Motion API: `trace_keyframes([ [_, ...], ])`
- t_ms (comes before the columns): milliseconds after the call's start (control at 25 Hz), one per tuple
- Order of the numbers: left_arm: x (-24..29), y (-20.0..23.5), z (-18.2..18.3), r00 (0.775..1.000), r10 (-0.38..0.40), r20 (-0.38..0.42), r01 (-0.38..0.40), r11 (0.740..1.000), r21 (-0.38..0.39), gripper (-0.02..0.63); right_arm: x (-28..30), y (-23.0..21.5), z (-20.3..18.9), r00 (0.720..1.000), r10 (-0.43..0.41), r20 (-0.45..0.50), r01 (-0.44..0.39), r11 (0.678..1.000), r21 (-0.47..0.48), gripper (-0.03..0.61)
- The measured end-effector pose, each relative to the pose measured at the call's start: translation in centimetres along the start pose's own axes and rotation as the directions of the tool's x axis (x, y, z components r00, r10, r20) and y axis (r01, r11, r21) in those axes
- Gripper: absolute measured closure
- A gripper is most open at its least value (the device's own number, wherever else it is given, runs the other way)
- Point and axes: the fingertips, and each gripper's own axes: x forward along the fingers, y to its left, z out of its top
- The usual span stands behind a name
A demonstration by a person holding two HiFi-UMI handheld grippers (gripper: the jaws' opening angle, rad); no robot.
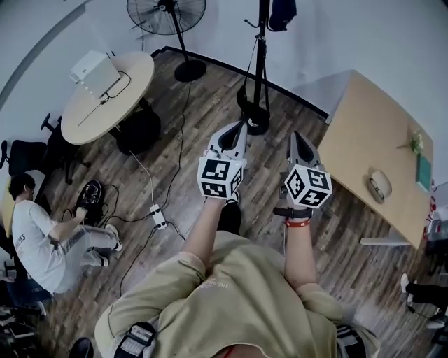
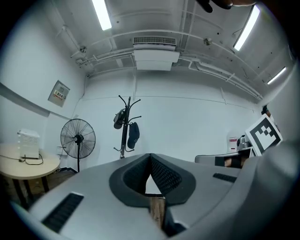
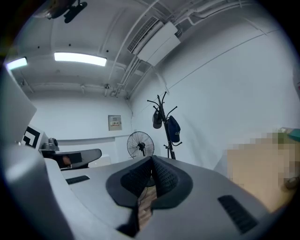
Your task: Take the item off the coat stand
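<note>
The black coat stand (image 1: 260,63) rises from its round base on the wood floor, some way ahead of both grippers. A dark blue cap (image 1: 281,14) hangs near its top. In the left gripper view the stand (image 2: 124,126) carries a dark grey cap (image 2: 119,118) and, just below it, the blue cap (image 2: 133,135). The right gripper view shows the same stand (image 3: 165,126) and blue cap (image 3: 173,129). My left gripper (image 1: 238,129) and right gripper (image 1: 297,137) are held side by side at chest height, pointing at the stand. Each is shut with nothing between its pads.
A pedestal fan (image 1: 166,14) stands left of the coat stand. A round table (image 1: 133,70) with a white box (image 1: 94,70) is at the far left, a wooden desk (image 1: 364,133) at the right. A power strip (image 1: 159,215) with cables and a seated person (image 1: 35,238) are on the floor at left.
</note>
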Motion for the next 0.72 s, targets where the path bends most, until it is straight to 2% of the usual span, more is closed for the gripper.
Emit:
trace_keyframes([
  [360, 8.4, 3.3, -2.0, 0.999, -0.04, -0.015, 0.04, 0.999, -0.009, 0.592, 7.9, -2.8, -0.4, 1.0, -0.013, -0.012, 0.012, 0.999, -0.03, 0.561],
  [720, 19.4, 9.8, -0.2, 0.996, -0.088, -0.013, 0.088, 0.996, -0.018, 0.592, 19.7, -4.7, 3.0, 0.999, -0.039, 0.0, 0.039, 0.997, -0.059, 0.561],
])
